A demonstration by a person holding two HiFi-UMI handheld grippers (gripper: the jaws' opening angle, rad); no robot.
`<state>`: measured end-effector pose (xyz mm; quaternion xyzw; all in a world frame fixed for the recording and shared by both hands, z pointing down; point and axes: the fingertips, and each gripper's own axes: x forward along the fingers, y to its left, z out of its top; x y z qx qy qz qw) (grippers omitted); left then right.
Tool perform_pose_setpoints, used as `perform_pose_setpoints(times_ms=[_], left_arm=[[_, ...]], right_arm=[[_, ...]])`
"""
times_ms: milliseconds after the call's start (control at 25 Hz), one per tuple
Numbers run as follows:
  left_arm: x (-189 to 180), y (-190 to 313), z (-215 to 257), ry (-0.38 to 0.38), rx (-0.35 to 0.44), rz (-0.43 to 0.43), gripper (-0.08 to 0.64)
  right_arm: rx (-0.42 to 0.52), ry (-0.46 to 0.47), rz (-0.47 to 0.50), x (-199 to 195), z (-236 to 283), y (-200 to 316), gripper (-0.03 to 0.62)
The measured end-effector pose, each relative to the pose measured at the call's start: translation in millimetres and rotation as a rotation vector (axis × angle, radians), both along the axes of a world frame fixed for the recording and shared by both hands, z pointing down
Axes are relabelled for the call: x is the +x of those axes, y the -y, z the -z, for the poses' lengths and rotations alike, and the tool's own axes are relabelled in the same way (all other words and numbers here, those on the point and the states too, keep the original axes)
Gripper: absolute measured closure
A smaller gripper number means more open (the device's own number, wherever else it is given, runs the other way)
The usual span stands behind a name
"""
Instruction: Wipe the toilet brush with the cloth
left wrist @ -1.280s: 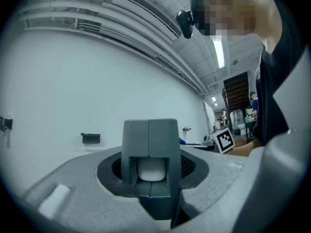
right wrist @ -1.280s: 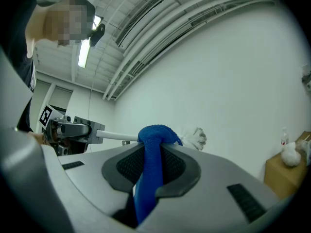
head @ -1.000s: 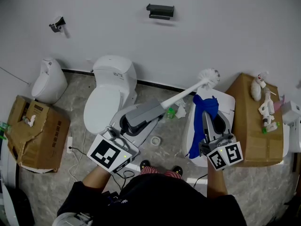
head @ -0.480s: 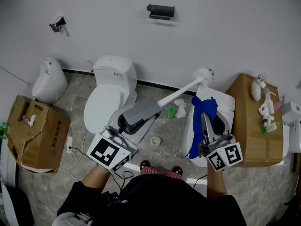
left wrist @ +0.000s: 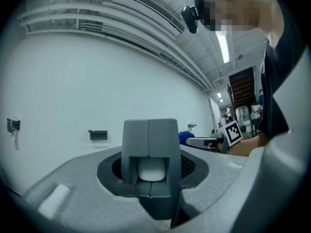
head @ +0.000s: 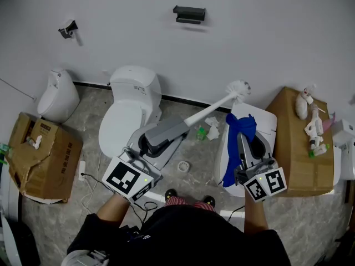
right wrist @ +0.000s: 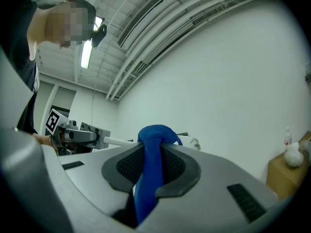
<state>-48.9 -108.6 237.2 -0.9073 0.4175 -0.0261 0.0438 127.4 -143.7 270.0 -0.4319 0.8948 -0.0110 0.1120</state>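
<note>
The fingers [left wrist: 135, 144] of the left gripper [left wrist: 148, 130] are closed narrow around the white handle end of the toilet brush [left wrist: 151, 170], which sits clamped in the gap between them. The fingers [right wrist: 182, 166] of the right gripper [right wrist: 151, 154] are pinched together on the blue cloth [right wrist: 156, 133]; a bunched knot of it stands above the tips and a strip runs down between the pads.

In the head view the left gripper [head: 184, 127] points toward 2 o'clock, and the toilet brush [head: 213, 108] runs on from its tips in the same line, its bristled white head up at the far end near the wall. The right gripper [head: 242, 136] points toward 12 o'clock, with the cloth [head: 242, 124] draped over its nose and hanging down its left flank. The brush head lies just beyond the cloth at about 12 o'clock from it; whether the two touch cannot be told.

Each gripper carries its marker cube at the near end, the left marker cube [head: 128, 180] at 7 o'clock of its jaws and the right marker cube [head: 266, 183] at 5 o'clock of its jaws.

Under the right gripper stands a white lidded fixture [head: 268, 122]. A toilet [head: 130, 101] stands at 10 o'clock of the left gripper. A cardboard box [head: 291, 148] holding small white bottles [head: 313, 127] stands at 3 o'clock of the right gripper, and a torn cardboard box [head: 47, 157] lies at 9 o'clock of the left gripper.
</note>
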Motion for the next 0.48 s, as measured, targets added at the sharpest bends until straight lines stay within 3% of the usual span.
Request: perform_pose_setpoints(times_ms=[480], left_arm=[[0.6,1.3,-2.3,0.002,-0.006,-0.002,0.396]], right_arm=[[-0.007,0.000,0.000,0.9,-2.4,1.2,0.523]])
